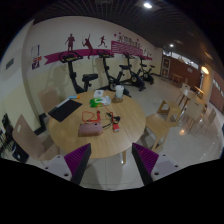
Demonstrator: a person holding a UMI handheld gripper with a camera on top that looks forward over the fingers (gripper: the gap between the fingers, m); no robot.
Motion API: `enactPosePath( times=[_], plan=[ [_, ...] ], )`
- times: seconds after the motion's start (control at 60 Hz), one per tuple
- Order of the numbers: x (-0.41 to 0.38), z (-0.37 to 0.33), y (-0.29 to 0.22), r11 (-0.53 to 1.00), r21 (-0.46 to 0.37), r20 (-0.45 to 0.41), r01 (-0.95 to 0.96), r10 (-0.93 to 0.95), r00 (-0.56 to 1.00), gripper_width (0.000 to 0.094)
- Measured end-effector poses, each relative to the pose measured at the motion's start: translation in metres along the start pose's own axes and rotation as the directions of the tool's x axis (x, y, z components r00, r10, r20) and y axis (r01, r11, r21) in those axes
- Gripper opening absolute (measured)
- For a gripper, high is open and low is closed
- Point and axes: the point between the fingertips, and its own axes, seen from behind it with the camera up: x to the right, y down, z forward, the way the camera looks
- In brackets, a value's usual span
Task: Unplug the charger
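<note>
Seen from well above and back: a round light-wood table (100,128) in a gym-like room. Scattered across the tabletop: a dark flat rectangular laptop or pad (64,109) on the near-left side, a pink-red flat rectangular item (91,128) toward the near edge, a green-and-white object (100,99) at the far side, a white cylindrical cup (119,91) just beyond it. Small cables and bits near the table's middle, too small to sort out; charger not identifiable with certainty among them.

Around the table: pale wooden chairs (160,122) on the right, another light chair (33,146) at the left. Pale, glossy floor. Behind the table, a row of black exercise bikes (110,72) against a cream wall bearing dark red athlete silhouettes (85,42) and a magenta banner. Bright ceiling light (147,5) overhead.

Gripper (112,160) held high, well short of the table. Purple-padded fingers (76,160) standing wide apart, nothing between them, touching nothing.
</note>
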Motion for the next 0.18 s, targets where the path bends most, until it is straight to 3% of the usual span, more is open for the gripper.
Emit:
enactPosePath(
  times=[0.183],
  plan=[
    [0.002,-0.013,0.007,1.0,0.014,-0.014,0.003,-0.003,1.0,0.086]
  ],
)
